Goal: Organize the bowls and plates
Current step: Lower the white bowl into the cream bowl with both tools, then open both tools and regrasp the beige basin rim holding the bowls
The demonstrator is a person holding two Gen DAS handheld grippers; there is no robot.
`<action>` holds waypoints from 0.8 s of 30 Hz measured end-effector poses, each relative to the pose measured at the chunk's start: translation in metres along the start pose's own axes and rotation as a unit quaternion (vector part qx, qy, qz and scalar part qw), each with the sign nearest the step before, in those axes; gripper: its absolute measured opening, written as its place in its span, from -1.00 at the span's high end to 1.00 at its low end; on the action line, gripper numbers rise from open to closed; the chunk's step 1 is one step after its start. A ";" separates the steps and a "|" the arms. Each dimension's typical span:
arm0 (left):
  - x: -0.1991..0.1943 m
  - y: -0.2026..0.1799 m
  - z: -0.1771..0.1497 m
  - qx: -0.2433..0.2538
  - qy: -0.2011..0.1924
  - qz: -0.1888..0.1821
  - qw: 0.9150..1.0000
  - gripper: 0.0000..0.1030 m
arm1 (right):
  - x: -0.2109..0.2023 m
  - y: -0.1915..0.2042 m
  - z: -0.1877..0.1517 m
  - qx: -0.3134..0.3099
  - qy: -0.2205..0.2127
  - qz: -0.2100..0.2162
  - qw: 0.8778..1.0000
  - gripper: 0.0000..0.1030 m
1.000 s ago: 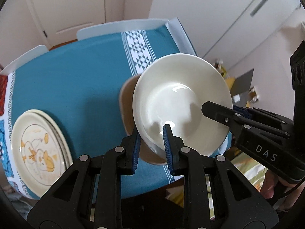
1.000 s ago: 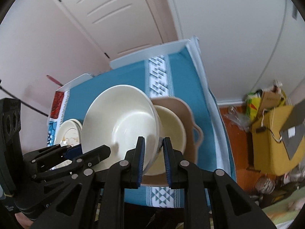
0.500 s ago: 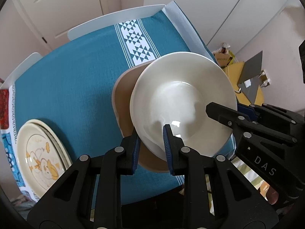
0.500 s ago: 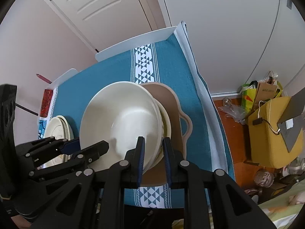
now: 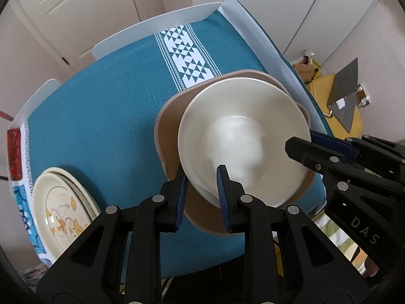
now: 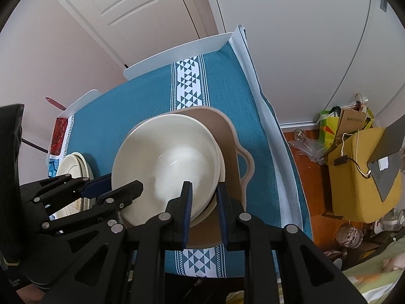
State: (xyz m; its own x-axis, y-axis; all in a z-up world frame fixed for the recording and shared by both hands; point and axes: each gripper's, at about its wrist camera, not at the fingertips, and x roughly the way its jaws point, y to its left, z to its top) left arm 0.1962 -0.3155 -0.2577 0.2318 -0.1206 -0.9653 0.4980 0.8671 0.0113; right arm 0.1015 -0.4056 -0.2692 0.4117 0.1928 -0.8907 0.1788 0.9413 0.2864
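Fingers (image 5: 182, 190) of the left gripper (image 5: 201, 190) closed partway on the near rim of the large cream bowl (image 5: 243, 139), one blue pad outside the wall, the other inside. Right gripper (image 6: 203, 204) pinching the same bowl's rim at the opposite side, fingers (image 6: 187, 202) narrowed with the rim between them (in the left wrist view, its black arm reaching in from the right edge). Bowl held level by both, nested on a second cream bowl (image 6: 220, 162) whose rim peeks out at one side. Both bowls over a beige dish with a looped handle (image 6: 246, 162), resting on the table (image 5: 101, 116) under a teal cloth with a white triangle-patterned band (image 5: 188, 58). Near the table's left edge, well apart from the bowls, a stack of cream plates (image 5: 60, 210) with an orange cartoon print on the top one. Beyond the table, a white panelled door (image 6: 141, 12) and pale walls; on the floor to the right, a yellow box (image 6: 359, 174) and shopping bags (image 6: 346, 121).
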 end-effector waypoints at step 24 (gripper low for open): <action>-0.114 0.038 -0.026 -0.019 -0.141 -0.045 0.989 -0.79 | -0.087 0.000 -0.008 -0.021 -0.086 0.030 0.996 0.59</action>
State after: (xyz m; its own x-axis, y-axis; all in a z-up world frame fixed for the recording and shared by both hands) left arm 0.1664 -0.2564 -0.1543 0.4155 -0.3229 -0.8503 0.4959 0.8641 -0.0858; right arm 0.0587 -0.4203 -0.1949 0.5688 0.2022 -0.7972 0.1130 0.9409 0.3192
